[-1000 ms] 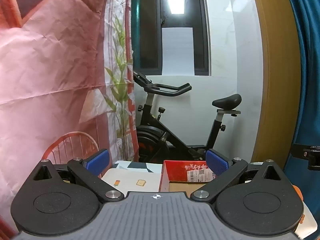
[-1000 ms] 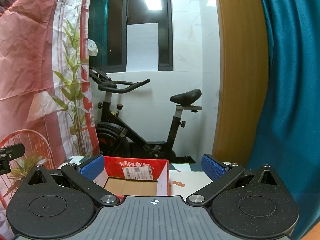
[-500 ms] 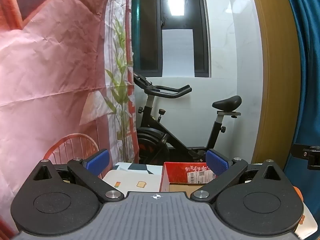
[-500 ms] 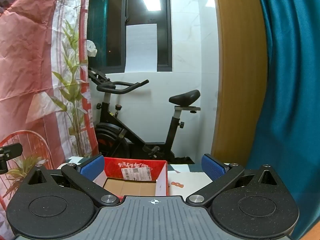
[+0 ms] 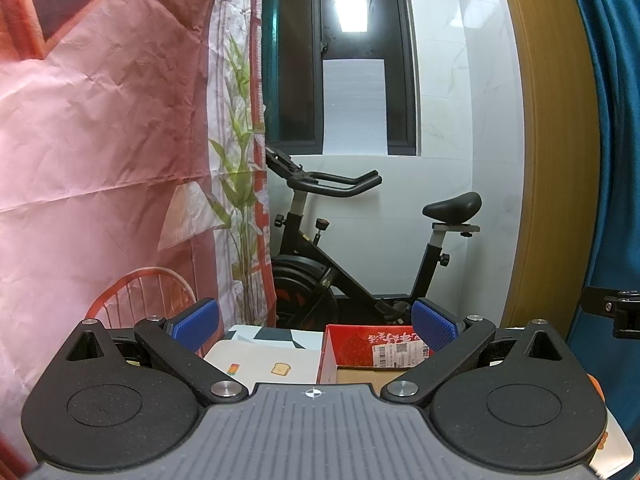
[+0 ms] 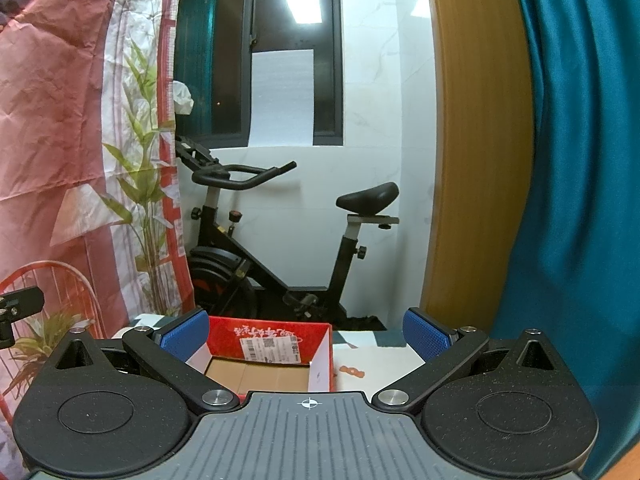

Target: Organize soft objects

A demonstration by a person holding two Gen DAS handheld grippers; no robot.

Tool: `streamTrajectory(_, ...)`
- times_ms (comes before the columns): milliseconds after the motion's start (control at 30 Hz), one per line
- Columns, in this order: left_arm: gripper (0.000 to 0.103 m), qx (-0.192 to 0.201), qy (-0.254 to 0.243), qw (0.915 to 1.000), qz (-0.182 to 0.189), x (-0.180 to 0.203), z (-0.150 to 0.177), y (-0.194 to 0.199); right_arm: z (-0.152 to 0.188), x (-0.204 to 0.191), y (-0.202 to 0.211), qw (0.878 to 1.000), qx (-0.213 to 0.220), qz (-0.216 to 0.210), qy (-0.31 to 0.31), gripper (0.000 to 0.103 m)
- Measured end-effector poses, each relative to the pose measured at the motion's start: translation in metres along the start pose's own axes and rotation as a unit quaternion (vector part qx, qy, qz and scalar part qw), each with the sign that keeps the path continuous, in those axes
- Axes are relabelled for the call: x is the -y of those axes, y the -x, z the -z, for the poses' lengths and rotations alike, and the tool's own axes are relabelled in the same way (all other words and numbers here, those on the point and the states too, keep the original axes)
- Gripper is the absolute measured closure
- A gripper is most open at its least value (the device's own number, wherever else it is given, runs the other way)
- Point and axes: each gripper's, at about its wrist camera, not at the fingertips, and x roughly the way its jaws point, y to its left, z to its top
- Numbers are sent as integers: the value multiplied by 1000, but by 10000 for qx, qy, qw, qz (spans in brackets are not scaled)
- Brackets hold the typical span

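An open red cardboard box [image 5: 360,350] with a white shipping label stands on a white table; it also shows in the right wrist view [image 6: 272,344], where its brown bottom looks bare. My left gripper [image 5: 316,326] is open and empty, held above the table to the box's left. My right gripper [image 6: 306,328] is open and empty, over the box's right side. No soft object is in view.
The table [image 5: 260,360] has small printed pictures on its white top [image 6: 376,360]. A black exercise bike [image 5: 352,248] stands behind it by a white wall. A pink printed sheet [image 5: 100,140] hangs left, a teal curtain [image 6: 580,160] right.
Both views have tilted slightly upward, so the box and table sit a little lower in frame. Both grippers remain open and empty.
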Motion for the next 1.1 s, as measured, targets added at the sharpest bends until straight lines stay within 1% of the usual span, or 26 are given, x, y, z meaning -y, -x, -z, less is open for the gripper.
streamTrajectory(1100, 0, -4, 4, 10000, 3, 1, 1, 0, 1, -1, 0, 10000, 9, 14, 20, 0)
